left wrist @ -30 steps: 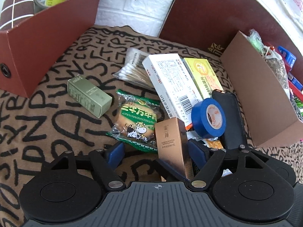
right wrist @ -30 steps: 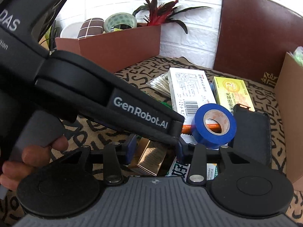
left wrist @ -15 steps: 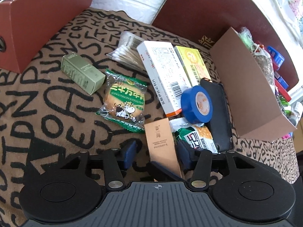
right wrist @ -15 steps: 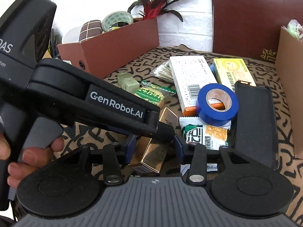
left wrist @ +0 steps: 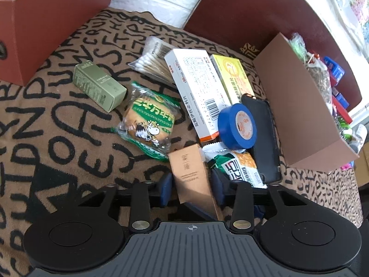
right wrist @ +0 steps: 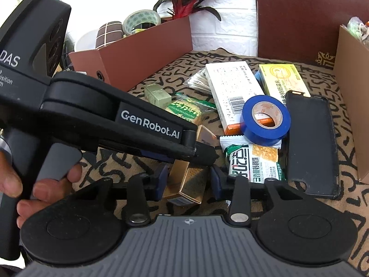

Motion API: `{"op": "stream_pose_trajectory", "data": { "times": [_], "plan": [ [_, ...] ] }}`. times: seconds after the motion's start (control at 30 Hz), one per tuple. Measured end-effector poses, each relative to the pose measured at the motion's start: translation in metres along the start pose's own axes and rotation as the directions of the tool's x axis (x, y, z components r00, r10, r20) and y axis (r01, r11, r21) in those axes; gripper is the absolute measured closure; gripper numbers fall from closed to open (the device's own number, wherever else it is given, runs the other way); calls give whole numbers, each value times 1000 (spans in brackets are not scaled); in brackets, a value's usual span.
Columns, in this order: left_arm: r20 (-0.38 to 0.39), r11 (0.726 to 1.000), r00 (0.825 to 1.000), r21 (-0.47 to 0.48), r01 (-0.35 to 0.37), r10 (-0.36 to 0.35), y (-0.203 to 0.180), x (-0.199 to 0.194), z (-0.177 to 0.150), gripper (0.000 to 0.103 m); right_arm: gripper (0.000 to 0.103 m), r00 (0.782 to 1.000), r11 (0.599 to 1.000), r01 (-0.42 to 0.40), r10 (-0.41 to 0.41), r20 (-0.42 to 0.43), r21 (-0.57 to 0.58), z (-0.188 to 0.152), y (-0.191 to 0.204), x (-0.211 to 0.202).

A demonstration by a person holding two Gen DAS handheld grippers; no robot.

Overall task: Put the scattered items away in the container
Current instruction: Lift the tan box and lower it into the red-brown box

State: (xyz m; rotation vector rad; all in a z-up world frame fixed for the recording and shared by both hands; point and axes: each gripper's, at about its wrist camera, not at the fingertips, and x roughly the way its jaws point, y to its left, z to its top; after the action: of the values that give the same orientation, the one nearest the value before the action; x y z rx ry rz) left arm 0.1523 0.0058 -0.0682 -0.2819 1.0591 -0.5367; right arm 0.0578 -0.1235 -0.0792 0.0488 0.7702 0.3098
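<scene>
Both tongs closed around one gold box [left wrist: 192,175].

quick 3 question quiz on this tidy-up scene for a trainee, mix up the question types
1. True or false: the blue tape roll lies inside the cardboard box.
2. The black phone case lies: A) inside the cardboard box, B) outside it, along its wall, C) under a green box.
3. Name the item between the jaws of the left hand-held gripper.

Key
1. False: it sits out among the loose items.
2. B
3. The gold box. Those jaws have just been closing around it.
</scene>
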Motion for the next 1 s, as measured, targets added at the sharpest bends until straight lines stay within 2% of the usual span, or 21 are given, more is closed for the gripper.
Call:
{"op": "stream_pose_trajectory", "data": {
  "times": [0.07, 0.2, 0.37, 0.53, 0.7, 1.0],
  "plan": [
    [18, 1000, 1000, -5, 2, -2, 0, -8, -2, 67, 68, 1000, 1000, 4, -4, 7, -13, 2, 4, -5],
    [86, 1000, 996, -14, -1, 2, 0, -32, -2, 67, 68, 999, 999, -1, 3, 42, -54, 12, 15, -15],
    [195, 1000, 981, -23, -8, 13, 3, -70, 4, 67, 69, 993, 993, -28, 40, 109, -112, 31, 35, -27],
    [310, 999, 950, -26, -25, 32, 10, -109, 21, 67, 70, 979, 983, -73, 102, 174, -167, 67, 52, -32],
    [388, 997, 922, -82, 8, 25, 32, -138, 54, 67, 71, 963, 966, -97, 151, 222, -238, 111, 70, -23],
    [499, 993, 860, -100, -69, 110, 55, -168, 130, 67, 71, 937, 948, -136, 217, 272, -288, 193, 90, 14]
  ]
}}
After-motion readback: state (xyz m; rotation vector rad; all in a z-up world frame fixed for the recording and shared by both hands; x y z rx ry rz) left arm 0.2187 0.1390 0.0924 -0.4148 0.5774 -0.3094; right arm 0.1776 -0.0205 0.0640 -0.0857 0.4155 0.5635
